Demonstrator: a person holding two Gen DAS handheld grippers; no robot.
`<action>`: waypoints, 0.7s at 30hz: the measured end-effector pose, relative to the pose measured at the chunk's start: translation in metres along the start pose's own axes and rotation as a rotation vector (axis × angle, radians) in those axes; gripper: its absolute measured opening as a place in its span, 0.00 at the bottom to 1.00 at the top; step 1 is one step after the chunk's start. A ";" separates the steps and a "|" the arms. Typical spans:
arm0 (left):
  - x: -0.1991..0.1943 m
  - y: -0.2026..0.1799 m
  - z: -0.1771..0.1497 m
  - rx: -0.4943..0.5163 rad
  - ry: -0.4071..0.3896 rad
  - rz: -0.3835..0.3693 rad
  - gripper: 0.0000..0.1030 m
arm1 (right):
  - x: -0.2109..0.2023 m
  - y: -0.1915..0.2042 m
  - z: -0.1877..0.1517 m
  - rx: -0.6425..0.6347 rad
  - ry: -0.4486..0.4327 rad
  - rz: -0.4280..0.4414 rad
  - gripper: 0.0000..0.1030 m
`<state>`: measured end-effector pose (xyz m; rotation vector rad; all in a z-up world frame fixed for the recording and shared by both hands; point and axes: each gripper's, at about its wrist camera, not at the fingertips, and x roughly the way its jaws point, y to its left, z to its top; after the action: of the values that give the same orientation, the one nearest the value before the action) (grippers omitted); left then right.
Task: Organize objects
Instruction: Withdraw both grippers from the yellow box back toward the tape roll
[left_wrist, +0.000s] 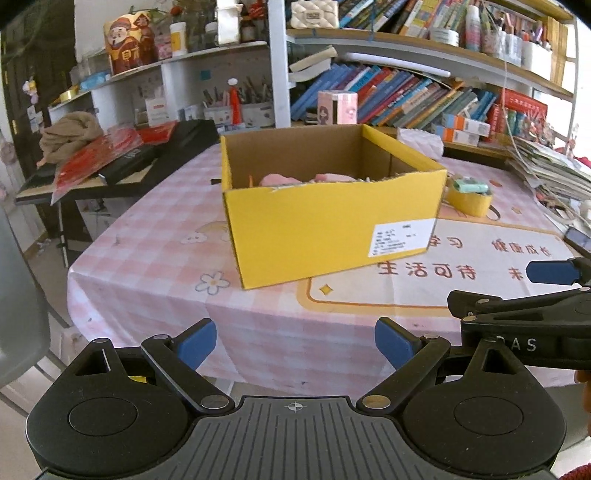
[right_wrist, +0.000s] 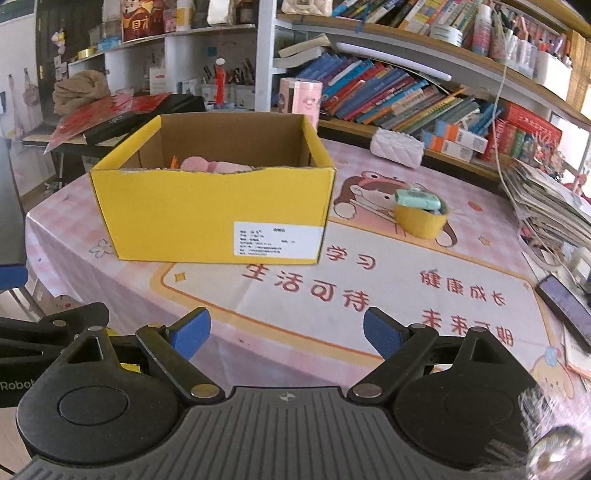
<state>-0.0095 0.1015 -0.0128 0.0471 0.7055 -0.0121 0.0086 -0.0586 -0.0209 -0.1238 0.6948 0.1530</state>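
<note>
The open yellow cardboard box (right_wrist: 207, 214) is showing a matt outside, raw brown inside and a smooth white paper label (right_wrist: 277, 240); the pink checked plastic cloth (right_wrist: 406, 266) is lying slightly glossy over the tabletop

Tablecloth (right_wrist: 332, 295): "生活可待", "学习", "健康成长"; box label (right_wrist: 277, 240) unreadable.

The left tool (left_wrist: 295, 341) is hanging over the near edge of the tabletop (left_wrist: 147, 236), its blue pads (left_wrist: 195, 341) standing wide apart with nothing between them. An open yellow cardboard box (left_wrist: 332, 221) is sitting on the pink checked cloth, a white label (left_wrist: 402, 236) showing on its near wall and pink items (left_wrist: 280, 180) lying inside. Just beside the box, a yellow tape roll (left_wrist: 469, 201) is carrying a mint-green object (left_wrist: 471, 183). The right tool (left_wrist: 532, 291) is entering at the right edge, also spread.
</note>
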 end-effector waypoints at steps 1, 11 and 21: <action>0.000 -0.001 0.000 0.003 0.002 -0.005 0.92 | -0.001 -0.001 -0.001 0.002 0.001 -0.004 0.87; 0.002 -0.023 -0.001 0.041 0.012 -0.076 0.92 | -0.014 -0.019 -0.016 0.041 0.016 -0.071 0.87; 0.013 -0.057 0.006 0.121 0.010 -0.172 0.92 | -0.023 -0.051 -0.025 0.114 0.023 -0.166 0.87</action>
<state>0.0029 0.0441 -0.0190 0.1024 0.7170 -0.2193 -0.0154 -0.1149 -0.0216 -0.0735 0.7118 -0.0478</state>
